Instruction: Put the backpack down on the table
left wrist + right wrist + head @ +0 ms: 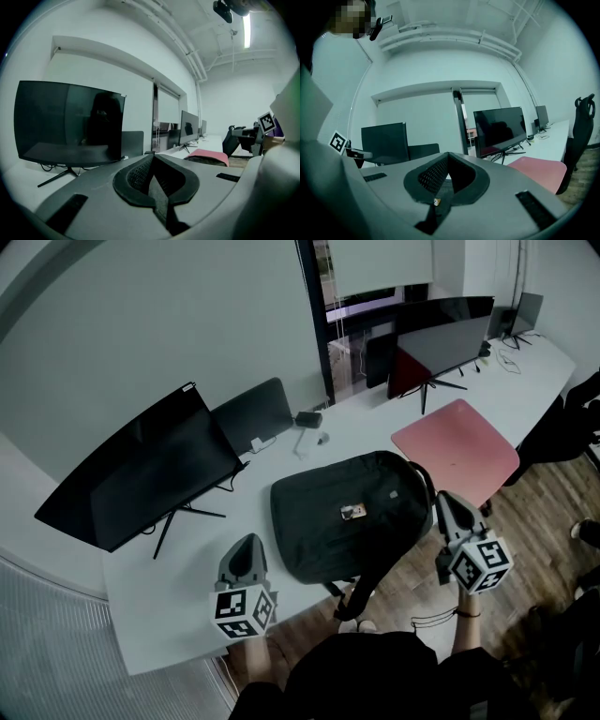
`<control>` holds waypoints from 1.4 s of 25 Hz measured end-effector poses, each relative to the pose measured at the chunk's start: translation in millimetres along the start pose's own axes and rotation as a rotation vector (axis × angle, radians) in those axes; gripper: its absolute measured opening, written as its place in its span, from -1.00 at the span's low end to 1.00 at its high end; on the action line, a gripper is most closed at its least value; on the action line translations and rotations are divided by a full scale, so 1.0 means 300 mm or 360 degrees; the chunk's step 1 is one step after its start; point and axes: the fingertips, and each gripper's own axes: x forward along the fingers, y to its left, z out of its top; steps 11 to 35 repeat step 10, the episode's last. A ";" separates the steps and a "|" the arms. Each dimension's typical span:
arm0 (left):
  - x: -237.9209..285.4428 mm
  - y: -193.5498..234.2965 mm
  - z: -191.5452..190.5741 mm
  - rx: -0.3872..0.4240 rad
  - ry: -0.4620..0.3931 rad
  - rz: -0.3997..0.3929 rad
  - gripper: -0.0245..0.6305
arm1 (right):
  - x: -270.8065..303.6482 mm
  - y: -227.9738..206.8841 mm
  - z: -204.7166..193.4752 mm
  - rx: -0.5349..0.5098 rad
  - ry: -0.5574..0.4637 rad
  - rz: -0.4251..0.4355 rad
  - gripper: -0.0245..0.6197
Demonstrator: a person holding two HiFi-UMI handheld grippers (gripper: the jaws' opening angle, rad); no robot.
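Black fabric backpack [352,517] lies flat on the white table [169,606] in the head view, its strap [367,585] dangling off the edge at 6 o'clock. The left gripper [248,547] hovers at its 8 o'clock and the right gripper [448,504] at its 3 o'clock, neither touching it.

Left gripper view: jaws clenched on nothing, black curved monitor [70,122] at 10 o'clock.

Right gripper view: jaws pressed together, empty, pink chair seat [539,171] at 4 o'clock.

The set-down looks done. Best finish: draw both grippers back clear of that strap.
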 end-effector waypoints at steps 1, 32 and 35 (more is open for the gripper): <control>-0.001 0.000 -0.002 0.0002 0.0001 0.0001 -0.88 | -0.001 -0.001 0.000 -0.0001 -0.0002 -0.0001 -0.89; -0.001 -0.007 -0.012 0.0021 0.0000 0.0004 -0.88 | -0.009 -0.005 -0.013 0.0003 -0.0013 0.0005 -0.89; -0.001 -0.007 -0.012 0.0021 0.0000 0.0004 -0.88 | -0.009 -0.005 -0.013 0.0003 -0.0013 0.0005 -0.89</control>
